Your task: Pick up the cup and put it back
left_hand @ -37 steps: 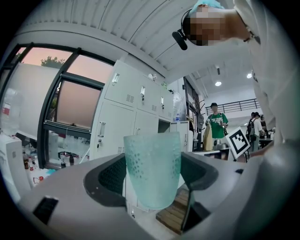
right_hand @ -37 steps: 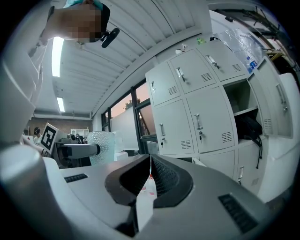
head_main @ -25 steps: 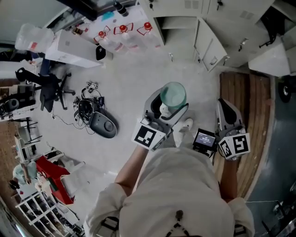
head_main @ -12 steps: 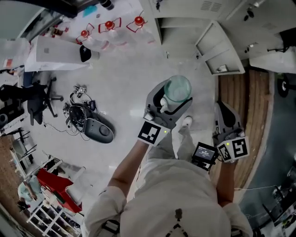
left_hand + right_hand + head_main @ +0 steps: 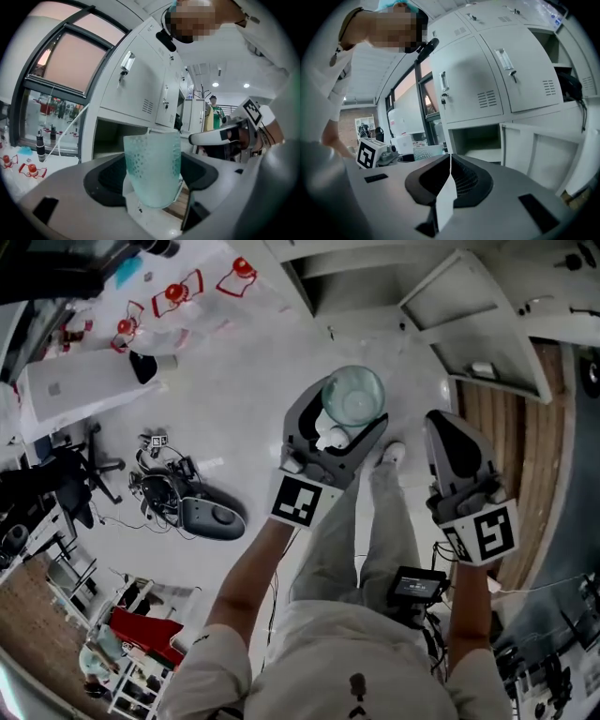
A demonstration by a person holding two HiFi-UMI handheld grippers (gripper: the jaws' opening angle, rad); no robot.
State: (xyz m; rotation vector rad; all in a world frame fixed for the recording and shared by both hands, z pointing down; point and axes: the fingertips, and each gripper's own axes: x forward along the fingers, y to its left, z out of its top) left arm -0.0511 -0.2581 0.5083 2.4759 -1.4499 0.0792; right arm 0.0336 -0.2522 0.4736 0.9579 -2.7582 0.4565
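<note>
Left tool (image 5: 343,424) clamps the pale green cup (image 5: 152,168) upright, mouth up, level above the floor and facing the open locker shelf (image 5: 112,136), probably where it belongs. Right tool (image 5: 447,180) is pinched together, empty, held aside out of the way.

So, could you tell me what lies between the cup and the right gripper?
In the head view, only floor and the toe of the person's shoe show between the cup and the right gripper.
</note>
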